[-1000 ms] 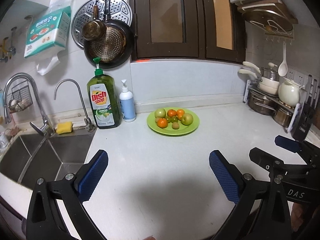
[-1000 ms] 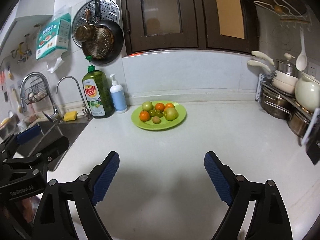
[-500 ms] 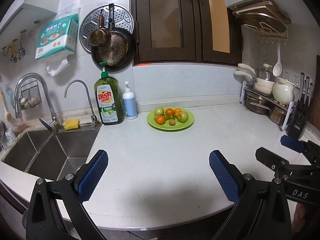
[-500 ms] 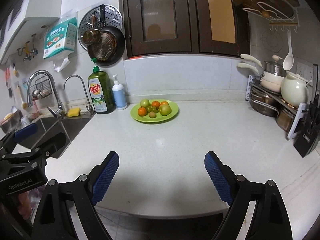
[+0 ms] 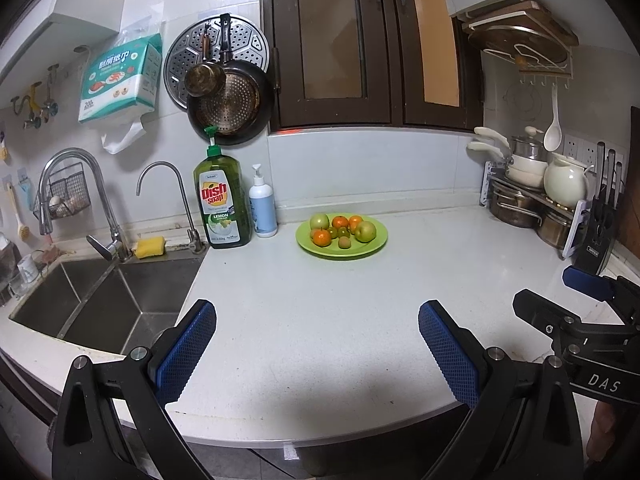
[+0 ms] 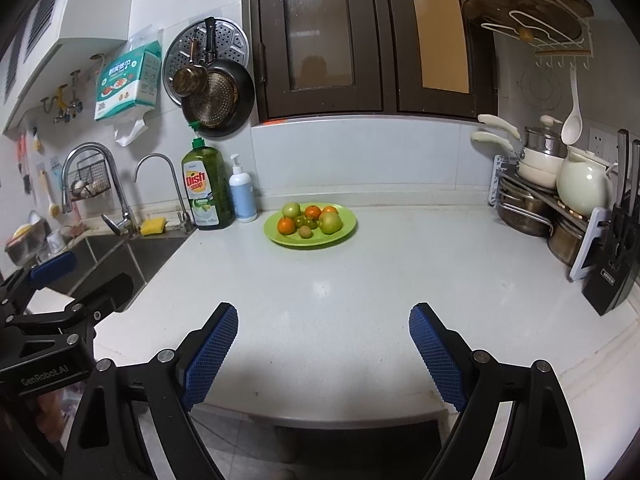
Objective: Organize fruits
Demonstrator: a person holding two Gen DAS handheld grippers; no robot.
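A green plate (image 5: 372,246) stands at the back of the white counter, near the wall. It holds several fruits: green apples (image 5: 365,231), oranges (image 5: 321,237), small green fruits and a kiwi (image 5: 344,242). The plate also shows in the right wrist view (image 6: 344,230). My left gripper (image 5: 316,350) is open and empty above the counter's front edge, far from the plate. My right gripper (image 6: 323,354) is open and empty, also at the front edge. Each gripper shows at the side of the other's view.
A steel sink (image 5: 100,304) with two taps lies at the left. A dish soap bottle (image 5: 222,204) and a white pump bottle (image 5: 263,208) stand left of the plate. A pot rack (image 5: 528,200) and a knife block (image 5: 600,232) stand at the right.
Both grippers have pulled back from the plate toward the counter's front edge and risen. The plate now looks smaller and farther. Both stay open.
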